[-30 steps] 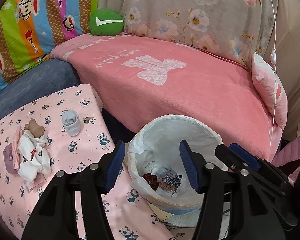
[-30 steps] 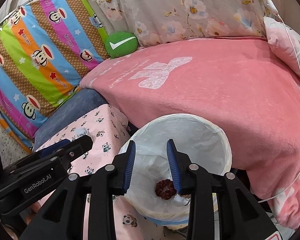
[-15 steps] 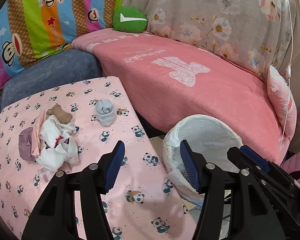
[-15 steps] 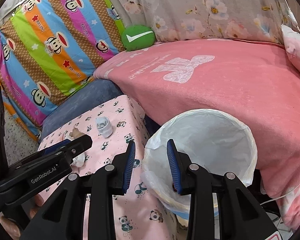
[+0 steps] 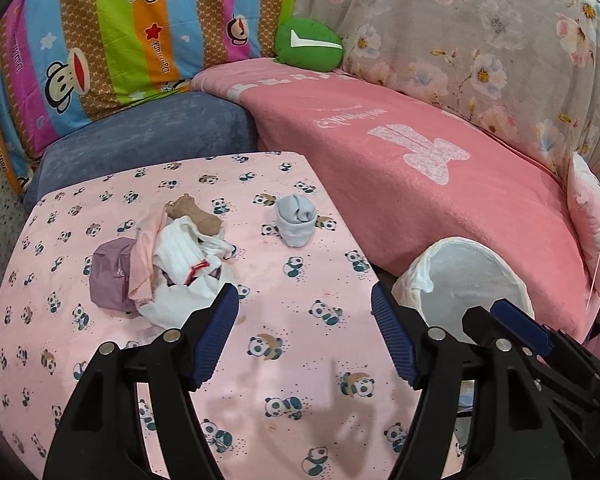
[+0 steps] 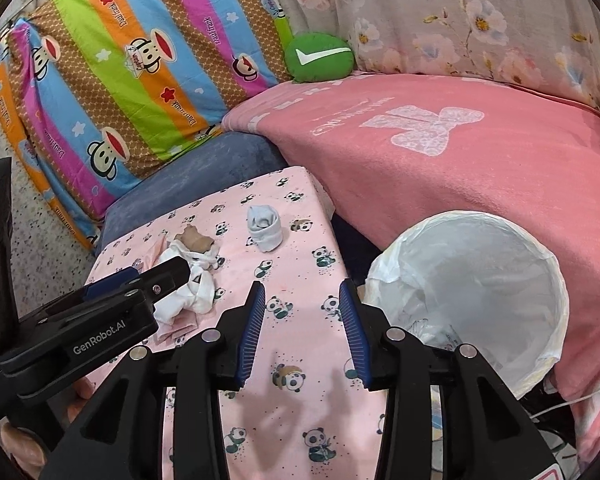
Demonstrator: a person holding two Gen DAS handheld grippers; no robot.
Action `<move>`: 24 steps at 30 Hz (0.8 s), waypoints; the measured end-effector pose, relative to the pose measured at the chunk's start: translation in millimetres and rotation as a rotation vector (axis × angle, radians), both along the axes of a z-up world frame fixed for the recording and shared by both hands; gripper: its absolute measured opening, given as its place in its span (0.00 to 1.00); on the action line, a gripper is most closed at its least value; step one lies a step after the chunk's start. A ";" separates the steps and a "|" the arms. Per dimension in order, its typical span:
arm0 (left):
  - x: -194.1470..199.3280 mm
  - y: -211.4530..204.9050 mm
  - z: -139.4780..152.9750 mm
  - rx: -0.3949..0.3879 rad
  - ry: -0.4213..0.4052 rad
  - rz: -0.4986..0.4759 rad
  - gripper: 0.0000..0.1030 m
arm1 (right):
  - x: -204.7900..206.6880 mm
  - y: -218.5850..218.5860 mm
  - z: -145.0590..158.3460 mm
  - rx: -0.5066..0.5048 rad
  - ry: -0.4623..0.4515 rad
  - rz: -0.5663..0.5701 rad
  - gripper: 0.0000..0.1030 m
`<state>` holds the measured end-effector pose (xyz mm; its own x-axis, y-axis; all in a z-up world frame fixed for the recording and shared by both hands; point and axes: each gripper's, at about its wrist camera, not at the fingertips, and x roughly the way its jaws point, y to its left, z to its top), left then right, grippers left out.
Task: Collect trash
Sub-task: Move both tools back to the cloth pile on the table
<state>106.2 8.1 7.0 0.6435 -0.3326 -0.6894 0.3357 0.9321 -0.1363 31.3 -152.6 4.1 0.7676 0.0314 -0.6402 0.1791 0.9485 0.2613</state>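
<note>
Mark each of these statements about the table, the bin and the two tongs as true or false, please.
1. Both tongs hold nothing. True: the left tongs and the right tongs are open and empty, their jaws having just been opening.
2. The rolled grey sock lies inside the bin. False: it stands on the panda tablecloth.
3. The white-lined bin stands between the table and the pink blanket. True.
4. The pile of white cloth is on the blanket. False: it is on the tablecloth, beside a purple item.
</note>
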 end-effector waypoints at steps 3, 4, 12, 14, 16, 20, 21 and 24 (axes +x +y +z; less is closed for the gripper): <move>4.1 13.3 -3.8 0.001 0.008 0.022 0.64 | 7.7 17.8 -1.4 -0.008 0.009 0.028 0.39; 6.2 18.9 -5.3 -0.002 0.013 0.031 0.64 | 9.9 23.5 -1.6 -0.012 0.010 0.038 0.39; 24.8 72.4 -22.3 -0.007 0.047 0.122 0.65 | 37.6 70.2 -4.7 -0.029 0.024 0.117 0.39; 31.9 90.6 -27.9 -0.011 0.063 0.157 0.65 | 44.2 79.8 -6.8 -0.032 0.030 0.136 0.39; 39.0 109.7 -33.9 -0.012 0.076 0.194 0.65 | 53.1 91.7 -9.0 -0.032 0.035 0.157 0.39; 54.3 140.1 -44.7 0.004 0.095 0.251 0.65 | 74.2 119.6 -15.7 -0.031 0.041 0.202 0.39; 57.9 146.1 -47.3 0.008 0.099 0.260 0.66 | 78.9 124.4 -17.5 -0.028 0.044 0.209 0.39; 67.2 159.0 -53.7 0.016 0.107 0.274 0.69 | 96.4 141.1 -25.5 -0.014 0.062 0.231 0.39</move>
